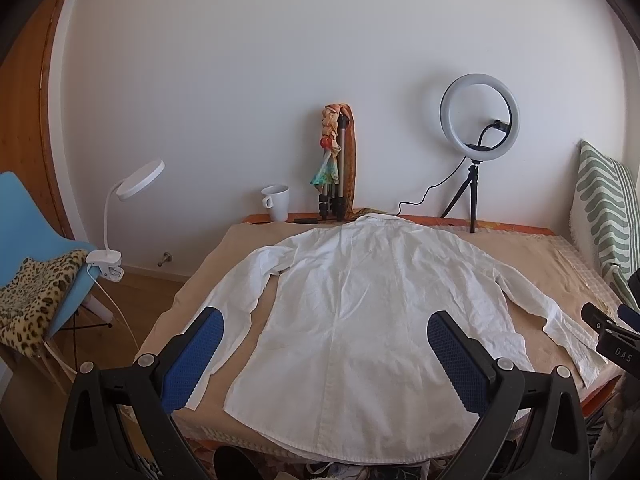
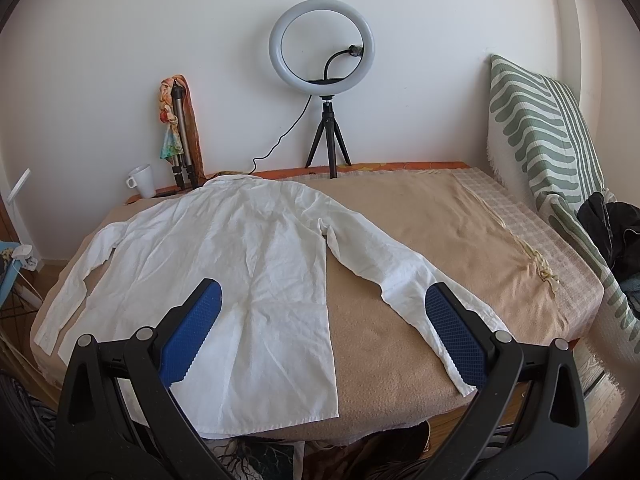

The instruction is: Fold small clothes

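Observation:
A white long-sleeved shirt (image 1: 352, 312) lies flat, back up, on a beige blanket-covered table (image 1: 532, 264), collar at the far side and both sleeves spread out. It also shows in the right wrist view (image 2: 240, 264). My left gripper (image 1: 326, 328) is open and empty, held above the shirt's hem. My right gripper (image 2: 322, 300) is open and empty, above the shirt's right hem and right sleeve (image 2: 400, 276). The right gripper also shows at the right edge of the left wrist view (image 1: 612, 340).
At the table's far edge stand a white mug (image 1: 277, 202), a folded tripod with a colourful scarf (image 1: 336, 160) and a ring light on a small tripod (image 1: 478, 120). A striped cushion (image 2: 548, 136) leans on the right. A blue chair (image 1: 36, 240) with a clip lamp (image 1: 120, 216) stands left.

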The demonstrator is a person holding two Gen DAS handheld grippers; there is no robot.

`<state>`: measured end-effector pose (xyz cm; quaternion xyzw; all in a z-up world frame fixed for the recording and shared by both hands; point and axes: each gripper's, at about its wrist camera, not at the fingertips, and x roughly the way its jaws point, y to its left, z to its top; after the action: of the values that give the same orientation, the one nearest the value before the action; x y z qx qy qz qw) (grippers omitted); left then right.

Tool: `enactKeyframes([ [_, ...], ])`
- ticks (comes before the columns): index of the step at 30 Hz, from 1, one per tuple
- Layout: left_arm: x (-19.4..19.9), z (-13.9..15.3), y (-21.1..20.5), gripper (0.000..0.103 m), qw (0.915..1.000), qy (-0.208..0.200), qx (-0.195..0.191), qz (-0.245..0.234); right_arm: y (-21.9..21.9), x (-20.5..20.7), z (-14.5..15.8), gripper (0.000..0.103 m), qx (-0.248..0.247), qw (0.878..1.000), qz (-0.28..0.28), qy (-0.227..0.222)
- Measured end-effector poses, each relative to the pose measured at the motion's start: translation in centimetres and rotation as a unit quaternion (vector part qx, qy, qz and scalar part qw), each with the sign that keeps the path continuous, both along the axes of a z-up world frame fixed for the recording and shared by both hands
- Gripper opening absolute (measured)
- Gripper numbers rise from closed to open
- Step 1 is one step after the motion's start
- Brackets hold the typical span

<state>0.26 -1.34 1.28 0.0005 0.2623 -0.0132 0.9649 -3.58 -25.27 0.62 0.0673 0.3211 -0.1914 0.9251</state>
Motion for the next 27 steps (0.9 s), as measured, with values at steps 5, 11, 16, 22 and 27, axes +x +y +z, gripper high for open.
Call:
enactKeyframes([
  [5,0.0,0.1,0.0,0.103,1.0,0.001,0.0,-0.001,0.0,0.0,0.0,0.103,0.001,1.0,0.001,0.001],
  [11,0.1,0.2,-0.1,0.103,1.0,0.001,0.0,-0.001,0.0,0.0,0.0,0.103,0.001,1.0,0.001,0.001],
  [16,0.1,0.1,-0.1,0.103,1.0,0.001,0.0,-0.001,0.0,0.1,0.0,0.103,0.002,1.0,0.003,0.001],
  [22,0.5,-0.3,0.3,0.103,1.0,0.005,-0.001,0.002,0.2,0.6,0.1,0.103,0.001,1.0,0.008,0.003],
  [27,1.1,-0.7,0.8,0.103,0.9999,0.011,0.002,0.011,0.4,1.5,-0.1,0.103,0.002,1.0,0.014,0.005],
])
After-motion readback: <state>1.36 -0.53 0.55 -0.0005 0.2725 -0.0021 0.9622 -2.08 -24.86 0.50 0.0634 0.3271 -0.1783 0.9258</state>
